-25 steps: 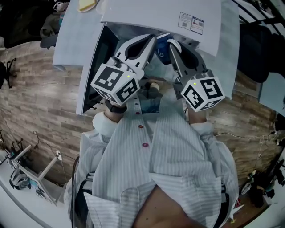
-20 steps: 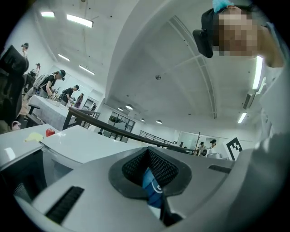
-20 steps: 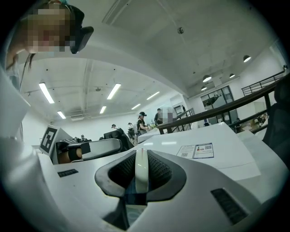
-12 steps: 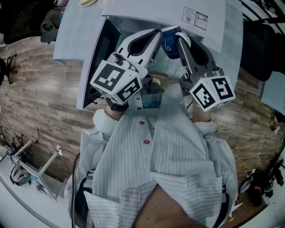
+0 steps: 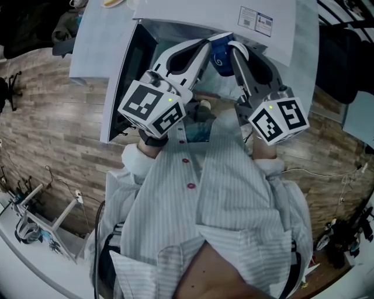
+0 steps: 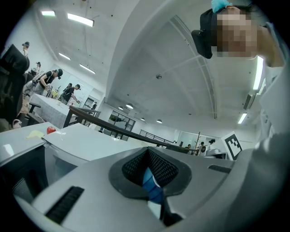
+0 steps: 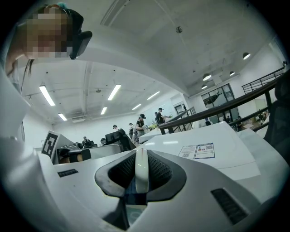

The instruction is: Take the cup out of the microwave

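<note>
Both clamped on blue cup (image 5: 220, 59) at microwave (image 5: 272, 35), left gripper (image 5: 203, 49) on wall, right gripper (image 5: 236, 54) on white handle (image 7: 141, 170)

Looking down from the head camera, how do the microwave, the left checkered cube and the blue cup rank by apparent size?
1. Microwave
2. Left cube, nearer the camera
3. Blue cup, partly hidden

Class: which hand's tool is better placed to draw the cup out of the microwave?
Right, probably. The right tool is closed on the cup's white handle, a firm hold for drawing it out; the left tool only pinches its blue wall.
</note>
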